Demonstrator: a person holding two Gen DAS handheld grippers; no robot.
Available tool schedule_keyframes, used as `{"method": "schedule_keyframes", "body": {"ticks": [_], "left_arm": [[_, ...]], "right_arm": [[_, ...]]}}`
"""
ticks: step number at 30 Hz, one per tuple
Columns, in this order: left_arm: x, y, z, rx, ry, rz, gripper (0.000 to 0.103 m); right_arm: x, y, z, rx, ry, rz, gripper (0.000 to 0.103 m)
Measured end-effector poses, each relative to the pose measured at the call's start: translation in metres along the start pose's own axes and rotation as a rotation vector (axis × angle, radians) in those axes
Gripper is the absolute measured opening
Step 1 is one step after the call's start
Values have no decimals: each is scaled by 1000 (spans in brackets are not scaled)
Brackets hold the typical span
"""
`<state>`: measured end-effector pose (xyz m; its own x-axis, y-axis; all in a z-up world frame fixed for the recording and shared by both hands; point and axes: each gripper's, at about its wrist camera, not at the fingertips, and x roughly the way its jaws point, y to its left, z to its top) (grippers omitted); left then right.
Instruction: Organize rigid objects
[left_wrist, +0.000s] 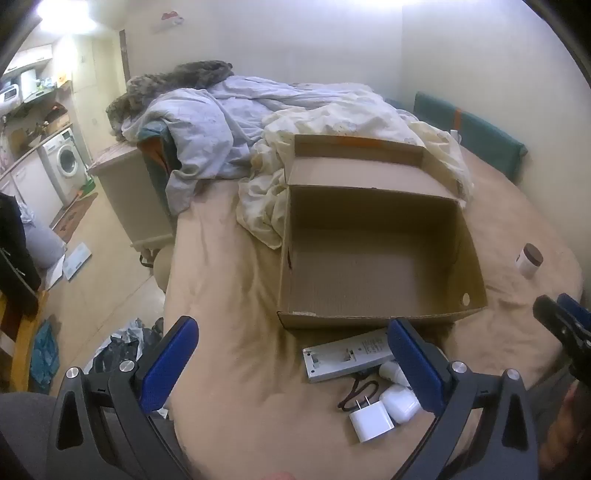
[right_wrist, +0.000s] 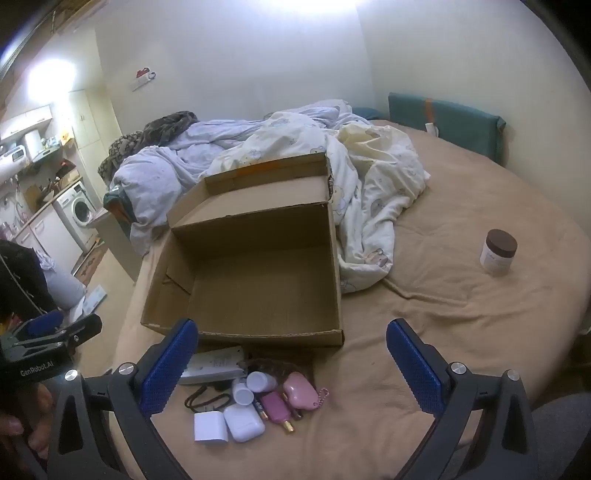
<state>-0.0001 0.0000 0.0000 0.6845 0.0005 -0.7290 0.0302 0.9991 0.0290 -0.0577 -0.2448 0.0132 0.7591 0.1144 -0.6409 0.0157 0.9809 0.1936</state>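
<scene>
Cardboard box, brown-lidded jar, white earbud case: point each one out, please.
Cardboard box (right_wrist: 258, 291): right wrist view, bare inside floor.
Brown-lidded jar (right_wrist: 498, 256): right wrist view, middle of its side.
White earbud case (right_wrist: 243, 422): right wrist view, top of the shell.

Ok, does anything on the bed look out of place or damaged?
The brown-lidded jar stands alone far to the right, apart from the small items clustered in front of the cardboard box. The box's near edge looks ragged and slightly torn. Nothing appears spilled.

Open cardboard box (right_wrist: 258, 280) empty on bed, small white and pink items (right_wrist: 255, 406) clustered before it, brown-lidded jar (right_wrist: 498, 256) apart
</scene>
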Motion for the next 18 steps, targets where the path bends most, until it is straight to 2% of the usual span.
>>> {"method": "schedule_keyframes", "body": {"ticks": [18], "left_arm": [[-3,4,1,-12,2,-11,102]], "right_arm": [[-1,1,0,2,-2,4,103]]}}
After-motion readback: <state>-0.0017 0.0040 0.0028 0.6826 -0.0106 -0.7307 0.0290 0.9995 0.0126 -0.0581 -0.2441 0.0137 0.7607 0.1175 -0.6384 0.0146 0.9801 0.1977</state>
